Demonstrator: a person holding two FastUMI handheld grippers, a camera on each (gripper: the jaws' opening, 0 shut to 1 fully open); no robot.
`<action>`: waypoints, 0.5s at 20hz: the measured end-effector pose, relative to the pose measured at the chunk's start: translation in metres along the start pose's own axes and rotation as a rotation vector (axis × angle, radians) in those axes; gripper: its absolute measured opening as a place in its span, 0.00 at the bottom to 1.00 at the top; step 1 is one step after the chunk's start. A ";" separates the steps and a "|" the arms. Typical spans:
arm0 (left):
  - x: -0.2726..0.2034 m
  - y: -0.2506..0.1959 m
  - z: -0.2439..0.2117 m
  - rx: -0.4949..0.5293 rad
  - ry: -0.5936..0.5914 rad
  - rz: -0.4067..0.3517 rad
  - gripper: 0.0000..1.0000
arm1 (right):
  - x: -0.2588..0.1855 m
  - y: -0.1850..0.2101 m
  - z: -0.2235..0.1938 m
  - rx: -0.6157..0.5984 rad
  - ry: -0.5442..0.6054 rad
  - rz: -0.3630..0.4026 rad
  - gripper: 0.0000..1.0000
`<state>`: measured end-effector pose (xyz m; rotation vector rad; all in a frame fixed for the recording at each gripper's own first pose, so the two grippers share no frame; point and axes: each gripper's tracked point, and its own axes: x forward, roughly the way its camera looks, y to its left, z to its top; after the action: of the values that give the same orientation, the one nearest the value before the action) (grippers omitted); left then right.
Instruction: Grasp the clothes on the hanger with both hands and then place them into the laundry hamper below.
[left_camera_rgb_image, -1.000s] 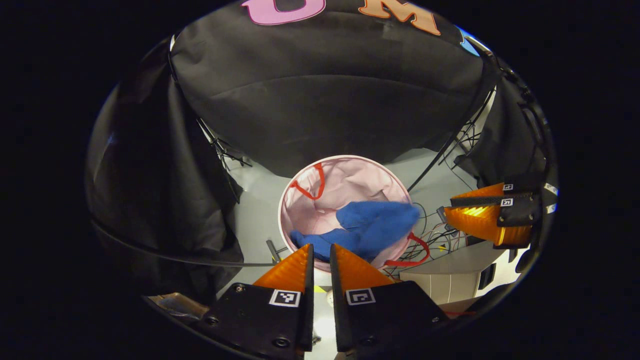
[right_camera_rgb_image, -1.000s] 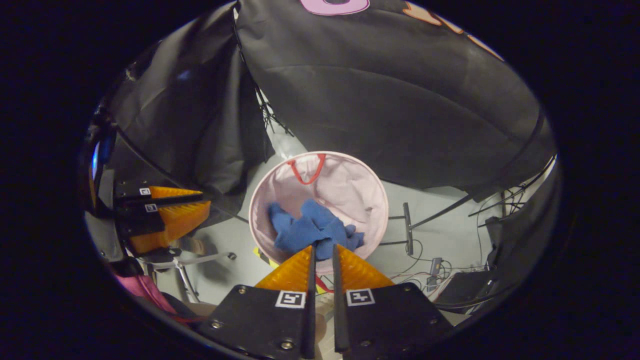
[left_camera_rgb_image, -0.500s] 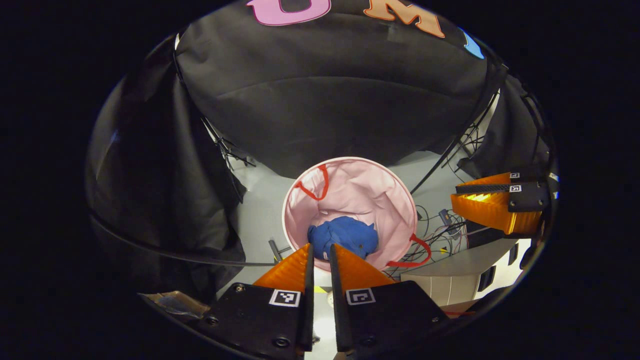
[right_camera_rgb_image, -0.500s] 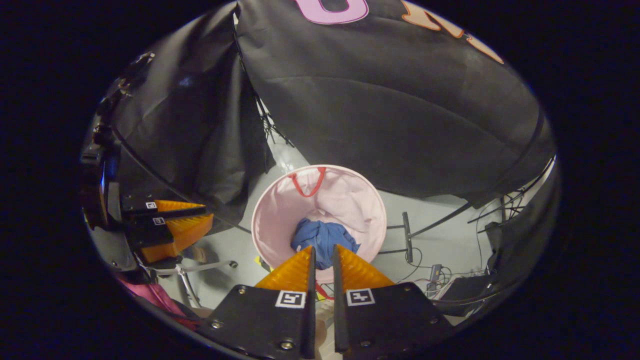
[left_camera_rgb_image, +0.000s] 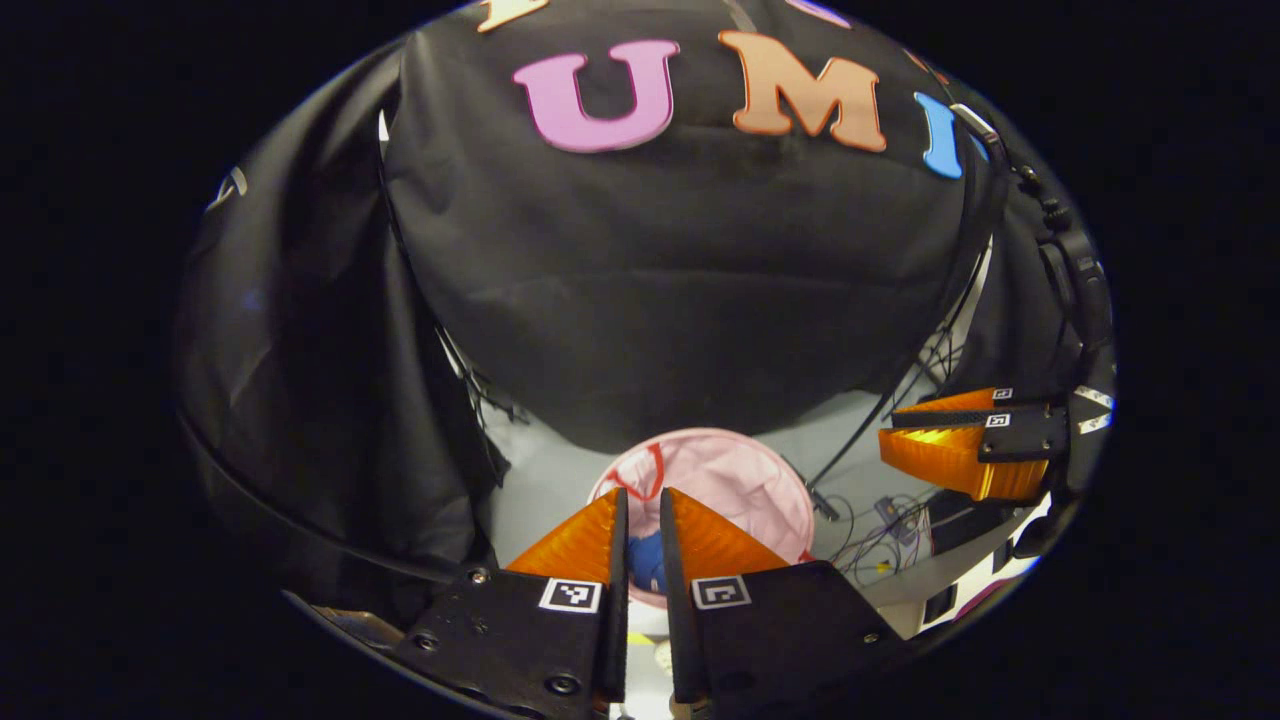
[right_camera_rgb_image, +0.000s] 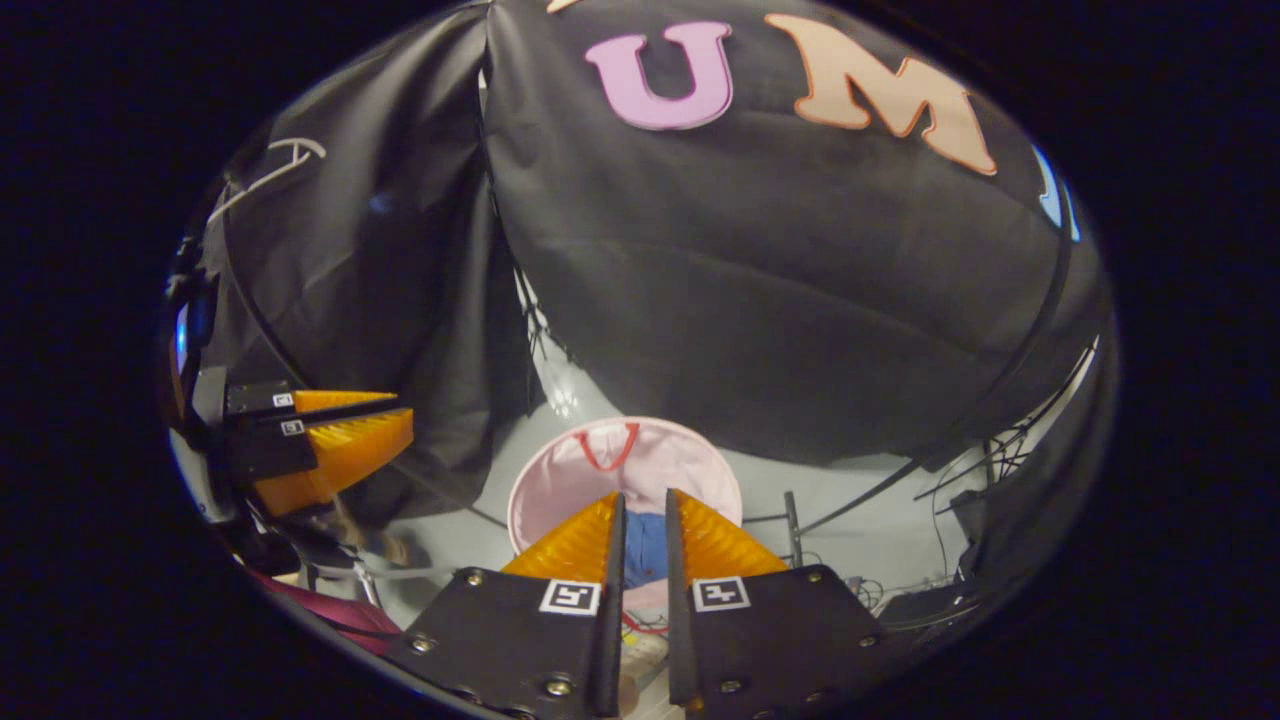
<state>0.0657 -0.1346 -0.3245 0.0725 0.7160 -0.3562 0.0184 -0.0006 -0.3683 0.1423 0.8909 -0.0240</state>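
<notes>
- In the left gripper view we see our left gripper (left_camera_rgb_image: 638, 505) above the near rim of the pink hamper (left_camera_rgb_image: 745, 480), its two fingers almost together with a thin gap and nothing between them.
- Through that gap we see the blue clothes (left_camera_rgb_image: 646, 562) lying inside the hamper, low against its near side, apart from the fingers.
- In the right gripper view our right gripper (right_camera_rgb_image: 640, 508) also sits over the near edge of the hamper (right_camera_rgb_image: 655, 462), fingers drawn close with a narrow slit, gripping nothing.
- The blue clothes (right_camera_rgb_image: 645, 548) show through that slit, down in the hamper's bottom.
- A red handle (right_camera_rgb_image: 606, 446) hangs at the far rim of the hamper; in the left gripper view a red handle (left_camera_rgb_image: 650, 470) loops at the hamper's far left rim.
- The hamper stands on a pale floor (right_camera_rgb_image: 860, 545), just in front of the black cloth wall (right_camera_rgb_image: 780, 300).
- Right of the hamper in the left gripper view we see the right gripper (left_camera_rgb_image: 890, 432) well off to the side, with loose cables (left_camera_rgb_image: 880, 525) on the floor between it and the hamper.
- Left of the hamper in the right gripper view we see the left gripper (right_camera_rgb_image: 405, 420), held clear of it.
</notes>
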 end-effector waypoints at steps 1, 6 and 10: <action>0.000 -0.003 0.014 -0.003 -0.041 -0.002 0.19 | -0.008 -0.003 0.021 0.011 -0.048 -0.007 0.19; -0.024 -0.019 0.082 -0.051 -0.243 -0.033 0.19 | -0.078 -0.018 0.130 0.015 -0.330 -0.042 0.20; -0.050 -0.028 0.130 -0.035 -0.400 -0.077 0.18 | -0.133 -0.021 0.188 -0.014 -0.533 -0.077 0.22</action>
<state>0.1036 -0.1700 -0.1920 -0.0595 0.3293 -0.4169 0.0787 -0.0516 -0.1509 0.0812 0.3641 -0.1219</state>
